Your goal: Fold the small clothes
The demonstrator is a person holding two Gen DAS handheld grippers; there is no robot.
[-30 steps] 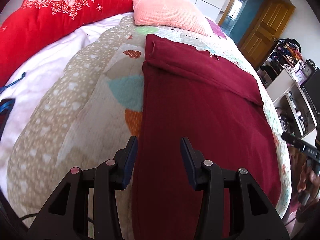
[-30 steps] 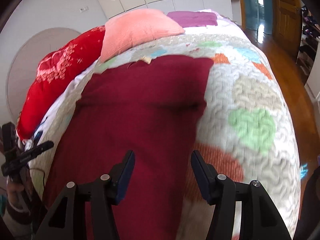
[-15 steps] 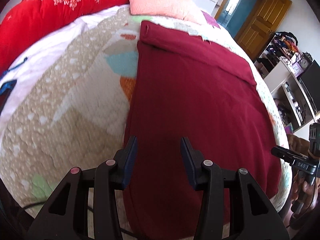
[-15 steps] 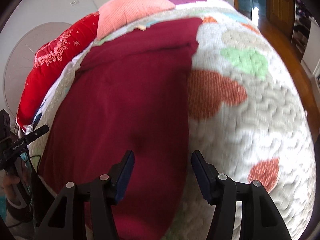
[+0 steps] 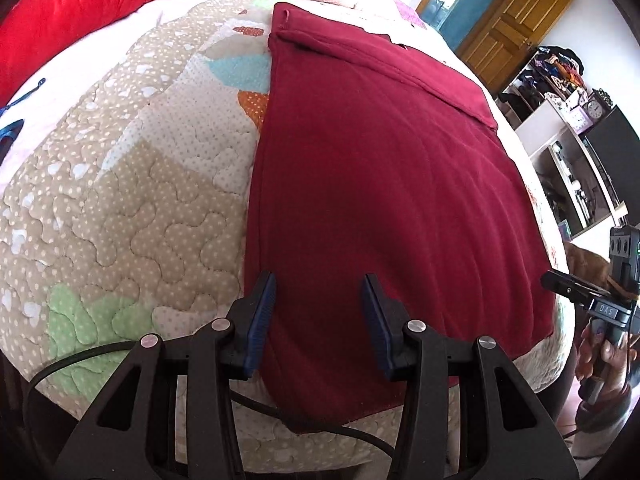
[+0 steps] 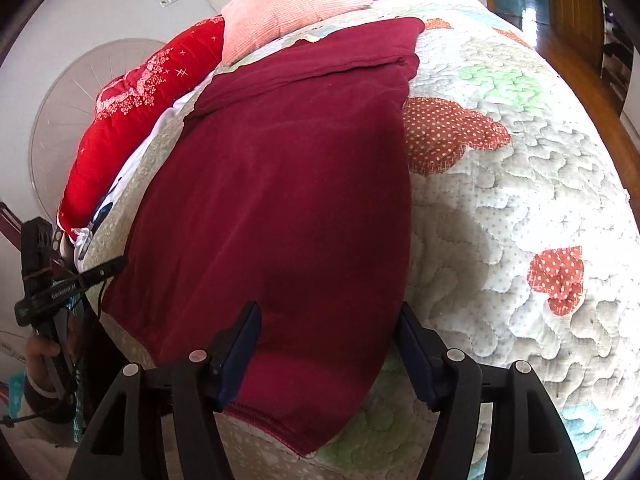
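Note:
A dark red garment [image 5: 380,184] lies flat on the quilted bed, its far end folded over into a band; it also shows in the right wrist view [image 6: 280,200]. Its near edge hangs over the bed's front edge. My left gripper [image 5: 318,316] is open, hovering over the garment's near left corner area. My right gripper [image 6: 328,344] is open, hovering over the garment's near right corner. Neither holds cloth. The right gripper shows at the far right of the left wrist view [image 5: 580,292], and the left gripper at the far left of the right wrist view [image 6: 68,280].
A patchwork quilt [image 5: 120,200] covers the bed. A red blanket [image 5: 80,4] and a pink pillow [image 6: 288,8] lie at the head. Shelves [image 5: 568,128] and a wooden door [image 5: 516,12] stand beyond the bed on the right. A cable [image 5: 340,428] trails over the bed's front edge.
Both grippers have drawn back toward the near edge of the bed, so the garment's near hem and the bed's front edge have come into view. Both stay open.

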